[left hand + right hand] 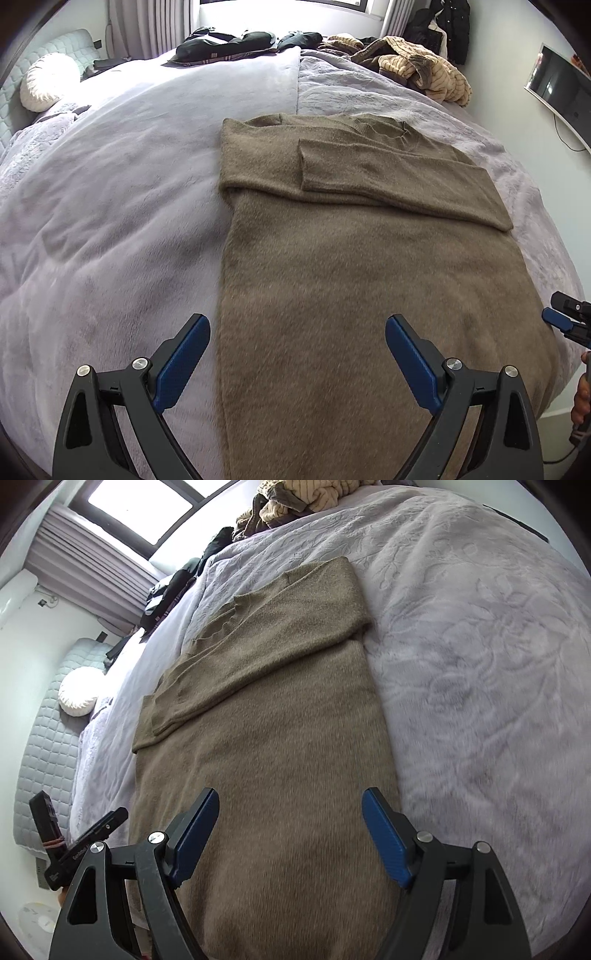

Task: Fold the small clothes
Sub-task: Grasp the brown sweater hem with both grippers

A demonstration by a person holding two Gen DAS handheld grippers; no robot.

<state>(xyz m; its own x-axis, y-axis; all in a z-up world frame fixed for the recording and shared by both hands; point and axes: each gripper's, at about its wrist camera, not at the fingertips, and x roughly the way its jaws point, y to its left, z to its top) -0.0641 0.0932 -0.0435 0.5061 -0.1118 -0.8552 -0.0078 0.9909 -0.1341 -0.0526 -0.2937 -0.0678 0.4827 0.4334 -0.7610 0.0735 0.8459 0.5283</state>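
The left wrist view takes in the far edge of the bed: a wall-mounted screen (561, 99) at the right, dark clothes (243, 42) under the window, and a striped cream pile (417, 64) beside them. The right wrist view instead shows the quilted headboard (48, 746) with a round white cushion (78, 690) against it, and the body of the other tool low at the left. The brown sweater (351, 258) lies flat on the lilac blanket (110, 184), its long axis running straight away from both cameras, the neck at the far end and the hem end near the tools (both sleeves are folded across the chest, one over the other). Its side edges are straight; the blanket is bare on both sides of it, wider on the left. The left gripper (297, 332) hovers with its jaws spread wide over the sweater's left edge, holding nothing. The right gripper (290, 806) is likewise wide open and empty above the right half of the cloth (280, 709).
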